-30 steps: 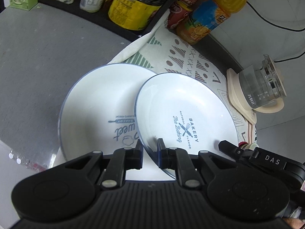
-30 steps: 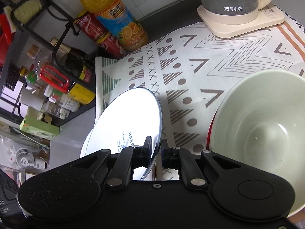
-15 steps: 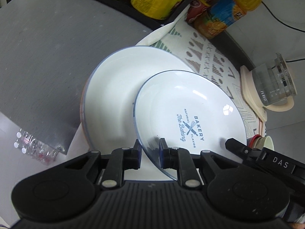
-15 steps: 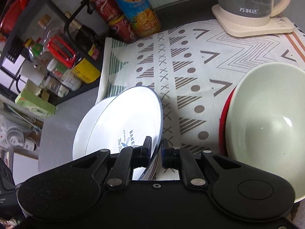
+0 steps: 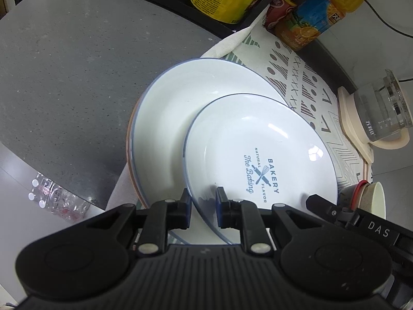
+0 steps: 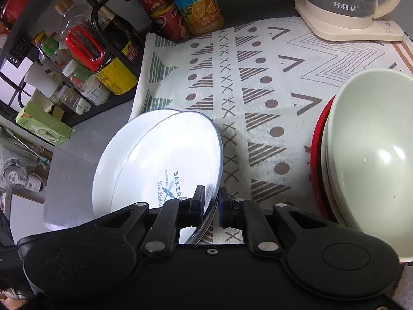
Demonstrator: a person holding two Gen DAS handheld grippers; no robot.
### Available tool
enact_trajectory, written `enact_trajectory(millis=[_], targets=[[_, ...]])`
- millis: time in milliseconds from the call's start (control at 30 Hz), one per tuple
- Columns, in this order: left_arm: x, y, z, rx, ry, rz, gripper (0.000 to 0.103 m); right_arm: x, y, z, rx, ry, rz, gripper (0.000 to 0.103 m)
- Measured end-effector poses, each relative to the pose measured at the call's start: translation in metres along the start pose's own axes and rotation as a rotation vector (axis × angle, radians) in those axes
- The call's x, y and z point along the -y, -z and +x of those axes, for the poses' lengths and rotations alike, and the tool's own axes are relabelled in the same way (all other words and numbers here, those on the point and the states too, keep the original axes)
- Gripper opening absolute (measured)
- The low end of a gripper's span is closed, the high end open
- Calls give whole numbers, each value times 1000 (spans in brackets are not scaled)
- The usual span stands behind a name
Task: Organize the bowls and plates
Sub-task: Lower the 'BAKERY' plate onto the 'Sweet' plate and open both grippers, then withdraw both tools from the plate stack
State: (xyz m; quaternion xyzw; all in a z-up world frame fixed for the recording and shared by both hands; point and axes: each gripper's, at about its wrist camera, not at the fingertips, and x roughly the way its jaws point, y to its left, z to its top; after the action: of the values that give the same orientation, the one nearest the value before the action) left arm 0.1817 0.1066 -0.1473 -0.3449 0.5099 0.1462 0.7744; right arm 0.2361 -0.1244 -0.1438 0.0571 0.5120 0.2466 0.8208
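Note:
A white blue-rimmed plate printed "BAKERY" [image 5: 260, 155] is held tilted over a larger white plate [image 5: 170, 118] that tops a small stack. My left gripper [image 5: 203, 208] is shut on the printed plate's near rim. My right gripper [image 6: 212, 208] is shut on the same plate's [image 6: 167, 160] opposite rim. The larger plate [image 6: 108, 155] shows behind it in the right wrist view. Pale green bowls [image 6: 371, 155] are nested inside a red bowl [image 6: 316, 155] at the right.
A patterned cloth [image 6: 258, 82] covers the grey counter [image 5: 64, 64]. A glass kettle on a cream base [image 6: 346, 5] stands at the back right. Bottles and cans [image 6: 180, 7] and a black rack of jars [image 6: 77, 59] line the back left.
Both grippers carried the printed plate further over the larger plate, covering its print. The plate stays gripped on both rims.

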Motion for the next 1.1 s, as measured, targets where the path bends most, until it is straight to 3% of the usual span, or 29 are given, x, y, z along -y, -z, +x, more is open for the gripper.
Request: enact_trajectory(millis=[567, 933, 1000, 1100], targets=[[-2, -8, -10, -12, -66, 41, 17, -5, 11, 14, -13, 16, 2, 9], [-15, -24, -36, 101, -121, 30, 41, -6, 10, 15, -6, 24, 2, 9], [-17, -25, -36, 112, -130, 30, 51, -6, 11, 15, -3, 27, 0, 9], [-22, -26, -32, 109, -143, 22, 59, -8, 10, 16, -1, 32, -4, 9]])
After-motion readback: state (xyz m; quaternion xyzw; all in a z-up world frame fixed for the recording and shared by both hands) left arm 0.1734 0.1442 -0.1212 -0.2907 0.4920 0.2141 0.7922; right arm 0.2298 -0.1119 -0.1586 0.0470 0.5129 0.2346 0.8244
